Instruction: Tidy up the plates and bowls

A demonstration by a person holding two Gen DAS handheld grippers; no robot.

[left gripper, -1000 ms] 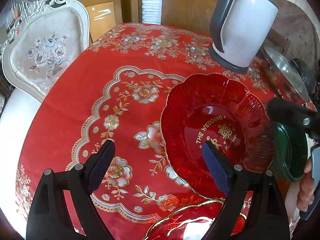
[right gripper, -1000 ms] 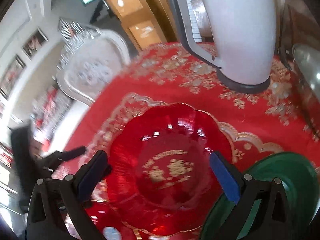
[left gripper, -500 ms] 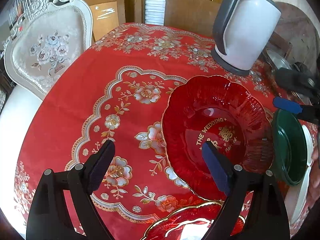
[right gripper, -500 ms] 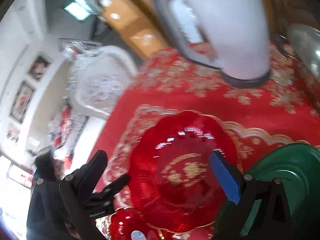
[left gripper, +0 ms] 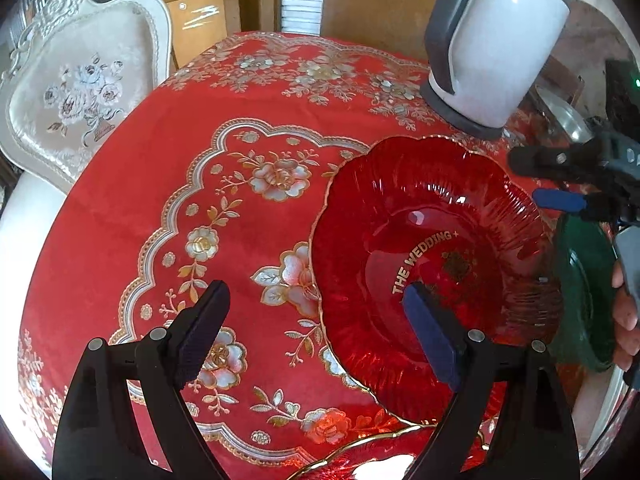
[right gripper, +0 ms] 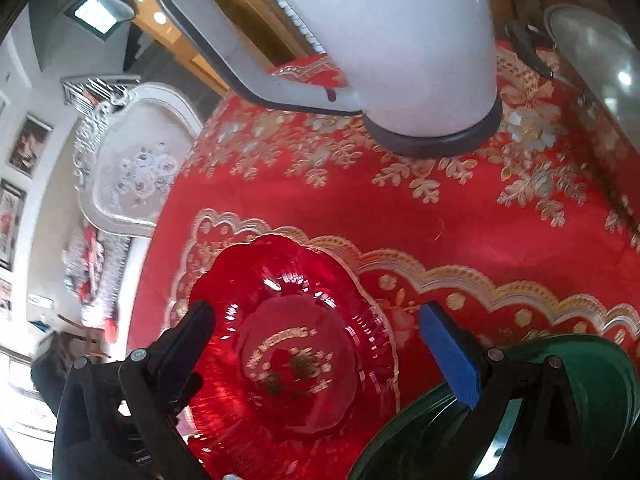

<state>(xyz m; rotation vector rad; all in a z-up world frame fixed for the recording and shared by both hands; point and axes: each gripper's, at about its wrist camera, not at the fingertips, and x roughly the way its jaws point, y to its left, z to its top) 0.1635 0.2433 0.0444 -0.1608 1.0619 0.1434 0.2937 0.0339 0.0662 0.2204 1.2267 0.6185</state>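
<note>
Your right gripper (left gripper: 560, 184) has lifted toward upper right of left-wrist view, clear of the green bowl (left gripper: 584, 300), so nothing's grabbed yet. Both grippers wide open, empty. Left gripper (left gripper: 316, 324) hovers w/ its right finger over the red plate (left gripper: 424, 248), frame centre-right.

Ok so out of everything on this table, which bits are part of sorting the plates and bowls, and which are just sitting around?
Part of the job:
- red glass plate
- green plate
- second red dish at the near edge

Just lying about:
- white kettle
- metal lid
- red tablecloth
- white chair
</note>
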